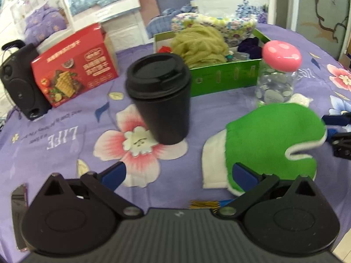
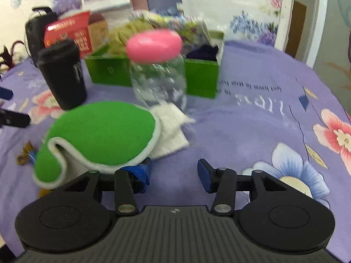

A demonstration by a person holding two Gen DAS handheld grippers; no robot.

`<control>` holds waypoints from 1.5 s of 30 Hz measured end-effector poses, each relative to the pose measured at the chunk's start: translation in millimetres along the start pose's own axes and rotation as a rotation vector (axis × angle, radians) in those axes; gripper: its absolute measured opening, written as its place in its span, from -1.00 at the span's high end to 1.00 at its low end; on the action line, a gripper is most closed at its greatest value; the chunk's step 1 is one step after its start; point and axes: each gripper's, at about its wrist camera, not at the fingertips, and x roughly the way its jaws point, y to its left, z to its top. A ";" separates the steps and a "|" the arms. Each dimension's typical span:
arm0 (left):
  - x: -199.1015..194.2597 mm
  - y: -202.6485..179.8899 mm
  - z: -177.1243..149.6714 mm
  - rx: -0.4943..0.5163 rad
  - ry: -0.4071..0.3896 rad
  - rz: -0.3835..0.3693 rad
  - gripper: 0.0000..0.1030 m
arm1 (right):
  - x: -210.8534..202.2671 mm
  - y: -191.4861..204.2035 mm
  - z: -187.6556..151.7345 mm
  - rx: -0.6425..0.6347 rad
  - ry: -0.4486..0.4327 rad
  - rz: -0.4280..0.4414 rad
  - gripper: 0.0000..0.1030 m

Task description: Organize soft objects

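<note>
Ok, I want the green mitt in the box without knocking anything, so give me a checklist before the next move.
1. Left gripper open: ok, jaws wide, nothing held.
2. Right gripper open: ok, jaws apart, empty.
3. Mitt reachable: ok, it lies flat on the cloth, with the left gripper's right finger at its near edge.
4. White cloth under the mitt: not ok, it may drag along.
5. Path to the box: not ok, the jar and cup stand in front.
6. Room in the box: cannot tell, fabrics already heap above its rim.
</note>
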 end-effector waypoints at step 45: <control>-34.6 42.6 -29.6 -0.091 0.010 0.071 -0.99 | -21.4 51.4 -32.2 -0.047 0.160 0.273 0.38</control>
